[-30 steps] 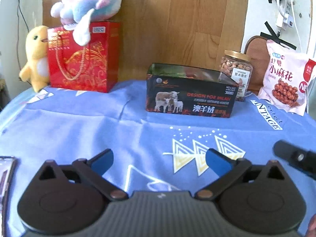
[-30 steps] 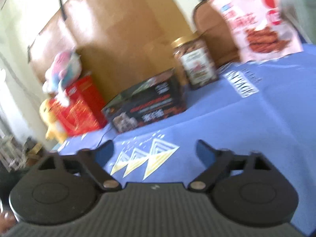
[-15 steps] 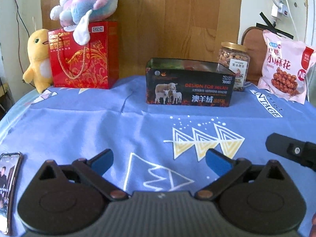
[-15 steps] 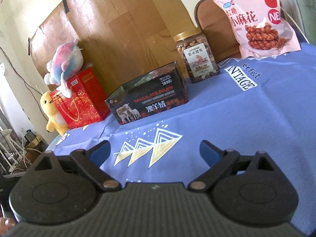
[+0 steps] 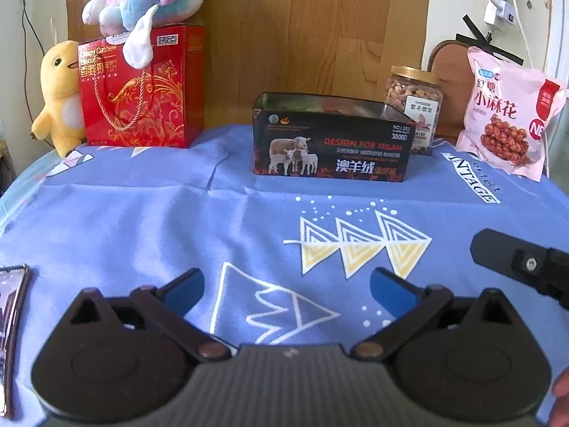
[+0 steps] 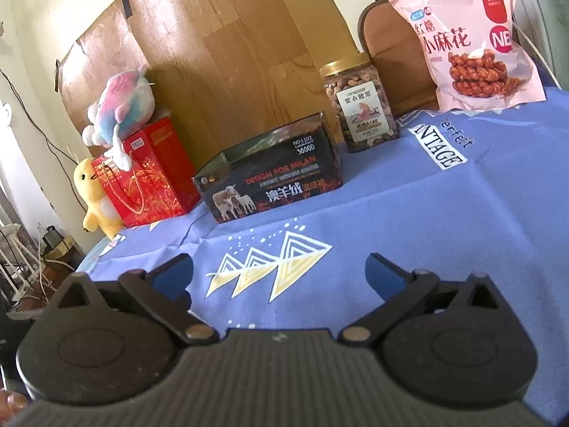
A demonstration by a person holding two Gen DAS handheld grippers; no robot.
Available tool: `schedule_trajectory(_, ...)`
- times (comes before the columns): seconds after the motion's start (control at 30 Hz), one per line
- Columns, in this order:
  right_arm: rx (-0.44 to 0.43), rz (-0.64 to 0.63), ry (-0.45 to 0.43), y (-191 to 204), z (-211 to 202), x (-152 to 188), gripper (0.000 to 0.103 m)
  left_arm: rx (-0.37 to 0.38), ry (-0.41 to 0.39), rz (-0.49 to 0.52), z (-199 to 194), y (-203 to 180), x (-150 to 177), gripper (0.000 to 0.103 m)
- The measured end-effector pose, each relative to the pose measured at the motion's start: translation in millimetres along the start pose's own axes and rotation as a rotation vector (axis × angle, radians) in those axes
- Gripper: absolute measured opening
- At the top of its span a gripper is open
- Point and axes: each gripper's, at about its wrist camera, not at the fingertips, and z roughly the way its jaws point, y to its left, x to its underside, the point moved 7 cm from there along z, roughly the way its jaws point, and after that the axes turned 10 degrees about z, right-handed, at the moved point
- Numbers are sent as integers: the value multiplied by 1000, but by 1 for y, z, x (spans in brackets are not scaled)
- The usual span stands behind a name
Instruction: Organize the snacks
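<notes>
Both views steadier, pulled back vs 1 s ago; right view blur gone. Left gripper [image 5: 286,288] and right gripper [image 6: 279,270] spread wide, empty, over blue cloth [image 5: 142,220]. Nut jar [image 6: 359,103], pink snack bag [image 6: 473,42] upright at far edge beside open black box [image 6: 270,181], untouched; sorting apparently not begun

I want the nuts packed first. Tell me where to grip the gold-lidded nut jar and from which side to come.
Grip the nut jar across its clear body, below the gold lid, coming level from the front right with the right gripper. It stands upright; the open black box crowds its left front, and the pink snack bag leans further right.
</notes>
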Motion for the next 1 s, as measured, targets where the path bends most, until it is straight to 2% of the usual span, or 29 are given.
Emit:
schedule_trajectory(0.33, 4, -11, -36, 3, -3, -3, 103, -35, -14, 0, -3, 3, -2, 103)
schedule_trajectory(0.7, -4, -5, -27, 4, -3, -1, 103, -54, -1, -10, 0, 9, 0, 103)
schedule_trajectory(1.0, -1, 14, -29, 1, -3, -1, 103, -85, -58, 19, -11, 8, -4, 103)
